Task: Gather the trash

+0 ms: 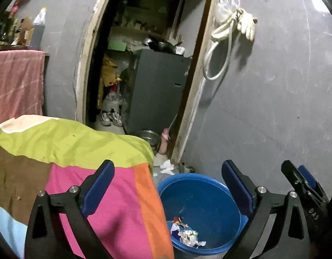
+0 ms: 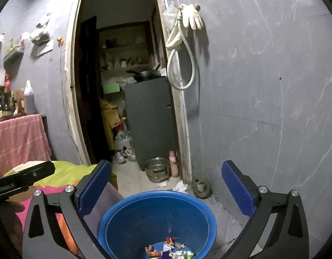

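Observation:
A blue plastic bucket [image 1: 200, 196] stands on the floor beside the bed, with crumpled wrappers and paper scraps [image 1: 186, 235] at its bottom. My left gripper [image 1: 168, 187] is open and empty, above the bed edge and the bucket. My right gripper [image 2: 166, 188] is open and empty, directly above the bucket [image 2: 157, 218]; the trash [image 2: 170, 250] lies below it. The right gripper also shows at the right edge of the left wrist view [image 1: 304, 185]. Crumpled white tissues [image 1: 167, 167] lie on the floor behind the bucket, and they show in the right wrist view [image 2: 179, 186].
A bed with a multicoloured sheet [image 1: 79, 161] fills the left. An open doorway [image 2: 122, 86] leads to a cluttered room with a grey cabinet [image 2: 153, 120]. A steel pot [image 2: 156, 169] and a pink bottle [image 2: 173, 164] stand at the threshold. A hose and glove [image 2: 187, 21] hang on the grey wall.

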Tool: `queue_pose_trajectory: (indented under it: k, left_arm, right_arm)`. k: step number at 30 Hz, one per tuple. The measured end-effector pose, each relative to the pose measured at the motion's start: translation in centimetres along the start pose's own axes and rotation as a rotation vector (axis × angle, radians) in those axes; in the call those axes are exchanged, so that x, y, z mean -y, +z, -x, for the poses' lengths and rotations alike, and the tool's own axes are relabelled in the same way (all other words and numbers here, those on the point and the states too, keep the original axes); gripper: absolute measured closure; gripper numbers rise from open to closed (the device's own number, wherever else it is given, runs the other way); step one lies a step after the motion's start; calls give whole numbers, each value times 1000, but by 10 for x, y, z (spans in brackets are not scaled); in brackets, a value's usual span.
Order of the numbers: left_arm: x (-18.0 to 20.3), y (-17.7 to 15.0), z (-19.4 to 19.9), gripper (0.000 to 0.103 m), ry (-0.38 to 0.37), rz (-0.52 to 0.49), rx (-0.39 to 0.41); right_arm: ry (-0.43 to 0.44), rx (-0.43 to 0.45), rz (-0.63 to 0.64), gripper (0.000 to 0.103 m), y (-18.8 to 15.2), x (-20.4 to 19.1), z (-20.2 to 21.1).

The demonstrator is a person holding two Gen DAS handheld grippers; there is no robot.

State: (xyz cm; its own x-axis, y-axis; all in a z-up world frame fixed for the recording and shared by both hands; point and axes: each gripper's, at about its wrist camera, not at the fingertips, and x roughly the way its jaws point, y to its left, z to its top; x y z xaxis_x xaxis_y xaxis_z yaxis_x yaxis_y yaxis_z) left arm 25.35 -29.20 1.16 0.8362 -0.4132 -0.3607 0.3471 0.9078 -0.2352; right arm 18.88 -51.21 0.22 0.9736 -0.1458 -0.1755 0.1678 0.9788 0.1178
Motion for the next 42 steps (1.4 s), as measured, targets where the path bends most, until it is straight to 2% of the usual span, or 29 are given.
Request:
queue_pose_trajectory:
  k: [11,22,34,42]
  left_arm:
    - [-7,14,45,2,-12,-25,80]
    - [-23,25,91,2,3,-31,122]
    - [-39,7,149,2,48,-47,158]
    - [-49,-5,187,2,105,-52,197]
  right_arm:
    - [0,56,33,0,22,-18,30]
    - [11,114,83,0,39,-47,77]
    - [28,162,100,0,39,-79,131]
    - [39,156,109,0,32,-97,157]
